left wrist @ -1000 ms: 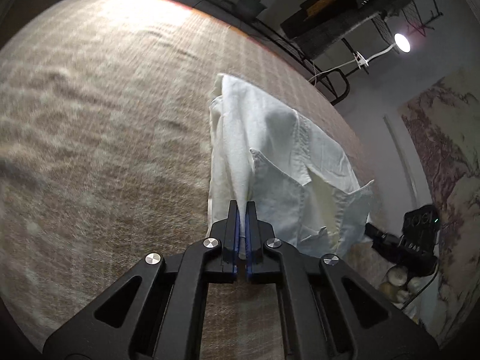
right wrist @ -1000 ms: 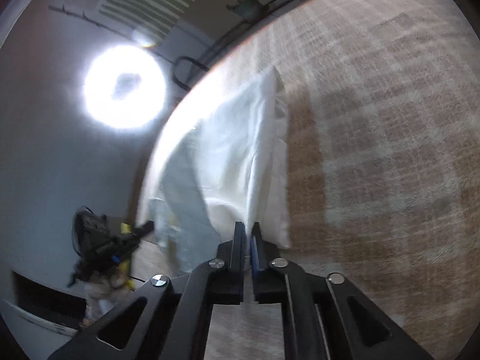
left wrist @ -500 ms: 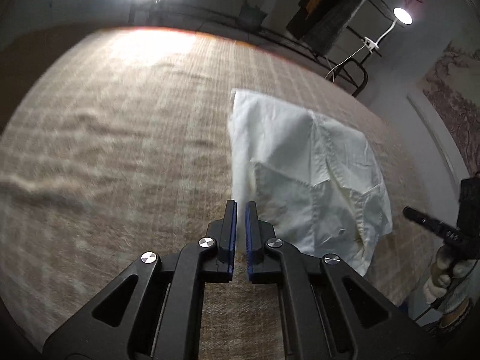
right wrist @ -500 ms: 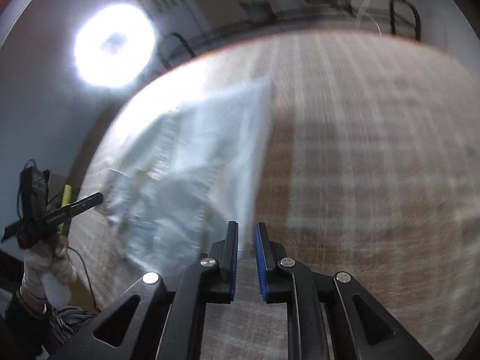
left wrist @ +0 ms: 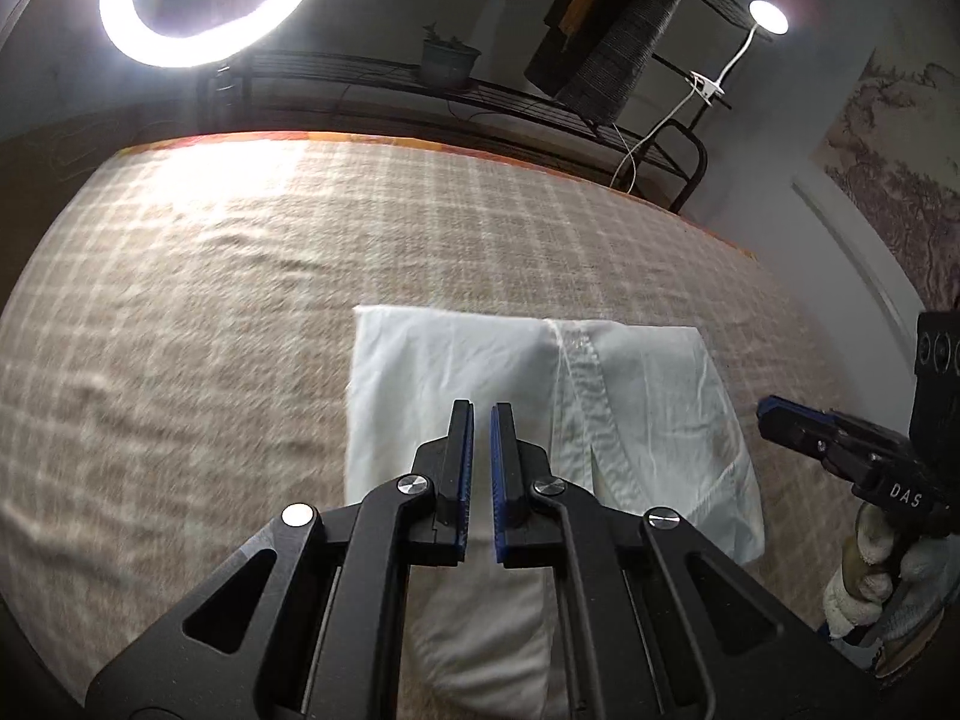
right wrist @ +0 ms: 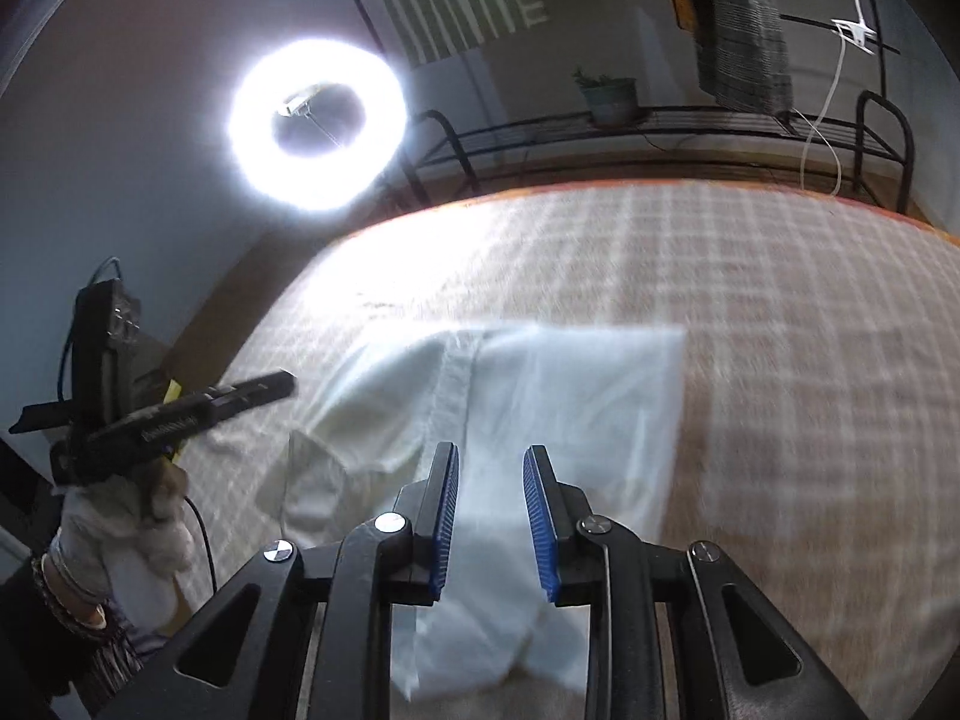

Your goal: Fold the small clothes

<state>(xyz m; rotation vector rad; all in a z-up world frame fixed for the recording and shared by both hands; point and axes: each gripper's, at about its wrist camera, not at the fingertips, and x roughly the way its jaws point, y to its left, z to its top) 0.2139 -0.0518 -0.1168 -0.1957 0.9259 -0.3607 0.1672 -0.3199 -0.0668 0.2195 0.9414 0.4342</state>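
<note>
Soft checked bed cover (left wrist: 240, 312) is lying under our white shirt (left wrist: 444, 360). We are holding the left gripper (left wrist: 482, 414) and right gripper (right wrist: 491, 456) open and empty above it, so we are risking grabbing only one layer and pulling the fold apart.

White shirt (left wrist: 444, 372), folded, flat on checked blanket (left wrist: 180, 312)

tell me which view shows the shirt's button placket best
The left wrist view: the button placket runs sharp down the white shirt, right of the open left tool. The right wrist view shows the placket too, but motion-blurred, left of the open right tool.
</note>
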